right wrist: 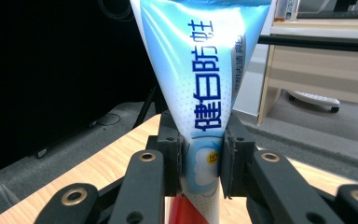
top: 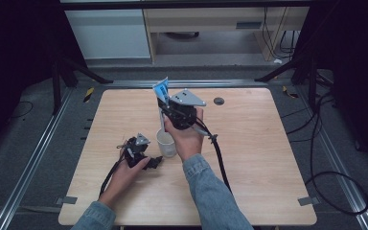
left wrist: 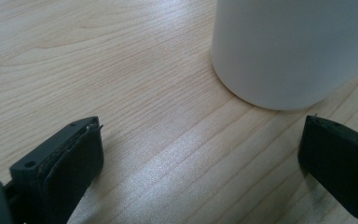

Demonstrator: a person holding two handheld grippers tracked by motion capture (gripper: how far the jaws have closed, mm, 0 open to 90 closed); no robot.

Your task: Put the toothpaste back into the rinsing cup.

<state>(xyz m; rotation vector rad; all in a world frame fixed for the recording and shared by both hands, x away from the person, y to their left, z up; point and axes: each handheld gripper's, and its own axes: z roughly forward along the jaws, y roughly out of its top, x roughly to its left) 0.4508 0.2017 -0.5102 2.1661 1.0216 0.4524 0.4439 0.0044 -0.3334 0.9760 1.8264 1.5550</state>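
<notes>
lowering toothpaste tube [right wrist: 200, 93], clamped in right gripper [right wrist: 200, 165], cap-first into cup [top: 166, 142]; left gripper [left wrist: 200, 154] released beside it, keep tube vertical.

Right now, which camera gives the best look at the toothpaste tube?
The right gripper view: the toothpaste tube stands close up, blue print readable, clamped between the right gripper jaws. The high view shows the tube small, its flat end sticking up above the hand over the white cup. The left gripper view looks at the cup and table.

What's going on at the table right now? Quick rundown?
Right hand-held gripper shut on toothpaste tube, above white cup. Left hand-held gripper open, beside cup. Nothing in the way.
</notes>
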